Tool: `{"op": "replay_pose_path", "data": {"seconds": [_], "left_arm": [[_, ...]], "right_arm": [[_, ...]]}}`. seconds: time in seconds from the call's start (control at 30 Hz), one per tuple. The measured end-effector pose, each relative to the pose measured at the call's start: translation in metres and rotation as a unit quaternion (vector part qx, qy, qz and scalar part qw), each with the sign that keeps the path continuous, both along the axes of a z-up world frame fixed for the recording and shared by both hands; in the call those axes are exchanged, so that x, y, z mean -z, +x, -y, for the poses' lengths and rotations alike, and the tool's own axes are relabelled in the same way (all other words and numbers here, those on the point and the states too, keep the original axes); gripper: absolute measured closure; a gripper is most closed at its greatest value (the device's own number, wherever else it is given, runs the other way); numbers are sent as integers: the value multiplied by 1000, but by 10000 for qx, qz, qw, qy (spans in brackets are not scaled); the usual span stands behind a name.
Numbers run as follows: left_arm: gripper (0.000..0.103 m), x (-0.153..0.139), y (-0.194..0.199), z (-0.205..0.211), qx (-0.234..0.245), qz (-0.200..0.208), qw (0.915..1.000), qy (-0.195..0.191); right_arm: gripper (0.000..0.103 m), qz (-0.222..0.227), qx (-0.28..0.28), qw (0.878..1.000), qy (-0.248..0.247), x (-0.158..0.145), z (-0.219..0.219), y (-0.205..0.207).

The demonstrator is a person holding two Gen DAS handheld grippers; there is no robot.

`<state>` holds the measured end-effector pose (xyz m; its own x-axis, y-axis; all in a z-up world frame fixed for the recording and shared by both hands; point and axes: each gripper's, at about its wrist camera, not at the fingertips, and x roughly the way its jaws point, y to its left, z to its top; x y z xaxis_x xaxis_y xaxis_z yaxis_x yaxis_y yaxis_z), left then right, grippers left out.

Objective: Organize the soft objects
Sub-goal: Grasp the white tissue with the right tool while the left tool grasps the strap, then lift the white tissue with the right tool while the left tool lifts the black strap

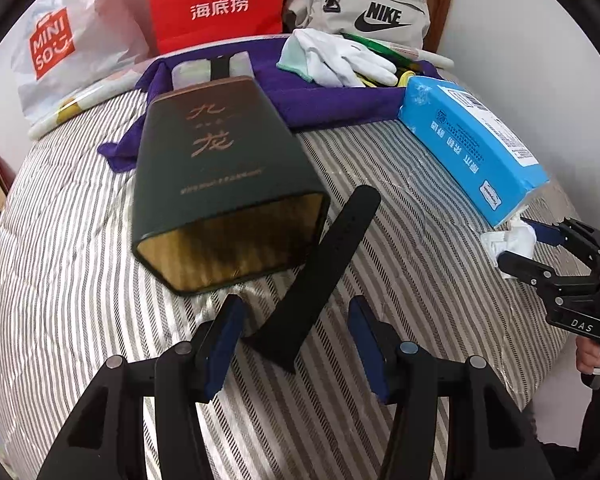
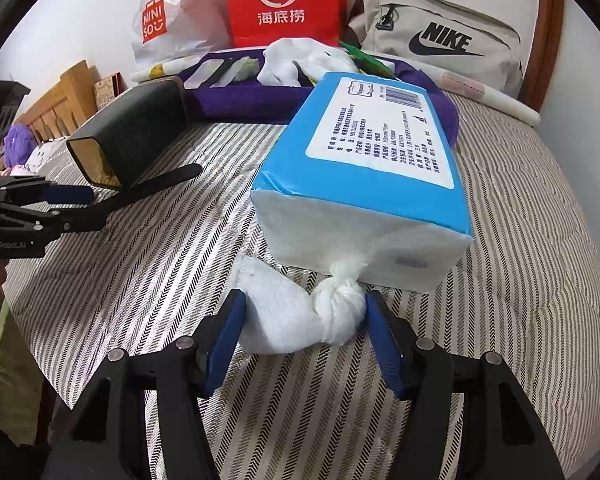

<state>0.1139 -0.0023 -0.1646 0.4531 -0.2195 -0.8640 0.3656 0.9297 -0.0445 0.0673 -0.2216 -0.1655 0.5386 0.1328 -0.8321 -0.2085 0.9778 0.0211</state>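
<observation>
Twisted white tissue tail (image 2: pixel 332 316) between the right gripper (image 2: pixel 305 308) pads, half-wide, seemingly not yet pinched — soft, light, tearable; better gripped at the knot. Trails from the blue tissue pack (image 2: pixel 372 148) mid-bed. Limp black strap (image 1: pixel 324 276) between the left gripper (image 1: pixel 296 308) pads, ungripped, beside the dark box (image 1: pixel 216 176).

"MINISO" is printed in white on a red square on the white plastic bag (image 1: pixel 80 40). "Hi" in a ring, with 海底捞 beneath, is shown on the red paper bag (image 1: pixel 216 0). "NIKE" and the swoosh are carried by the grey bag (image 2: pixel 440 36). "DAS" is read on the right gripper (image 1: pixel 516 250), "GenRobot.AI" on the left gripper (image 2: pixel 84 204). Gold characters 九 and 龙 are seen on the dark box (image 1: pixel 216 160). The blue tissue pack's (image 2: pixel 364 136) label print is too small.
</observation>
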Motion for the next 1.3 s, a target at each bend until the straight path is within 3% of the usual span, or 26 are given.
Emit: {"op": "replay_pose_path", "data": {"seconds": [0.13,0.2,0.33,0.57,0.73,0.77,0.8,0.97,1.07,1.17,1.23,1.27,1.3], "left_arm": [[51,3,-2,7,117,168,9996,216],[61,3,-6,10,200,245,9991,270],[76,0,-19,8,386,222,9990,50],[72,-9,-19,4,384,212,9987,-264],[67,1,-3,26,371,222,9989,198],[72,1,-5,31,467,326,9981,234],[83,1,-7,33,531,336,9979,170],[83,-1,-14,28,524,224,9984,-17],[80,0,-12,29,462,209,9987,-26],[69,1,-4,34,409,224,9988,-116],[69,3,-2,40,382,364,9986,6],[70,3,-3,43,405,410,9983,82],[79,3,-2,43,431,381,9983,29]], "right_arm": [[69,52,-51,10000,35,-2,-1,-4],[76,31,-72,10000,52,-3,-1,-7],[78,2,-127,9999,112,-3,0,-13],[79,-60,-168,9991,380,-4,8,-22],[79,-53,-136,9989,444,-4,10,-25],[79,-40,-120,9989,456,-4,10,-25],[79,-19,-111,9989,451,-4,10,-26],[79,47,-122,9991,398,-4,10,-29],[79,15,-123,9988,484,-4,13,-29],[79,-5,-115,9984,547,-4,14,-27],[79,31,-93,9983,580,-3,15,-25],[79,43,-81,9983,583,-3,15,-25],[79,53,-71,9983,577,-3,14,-24]]}}
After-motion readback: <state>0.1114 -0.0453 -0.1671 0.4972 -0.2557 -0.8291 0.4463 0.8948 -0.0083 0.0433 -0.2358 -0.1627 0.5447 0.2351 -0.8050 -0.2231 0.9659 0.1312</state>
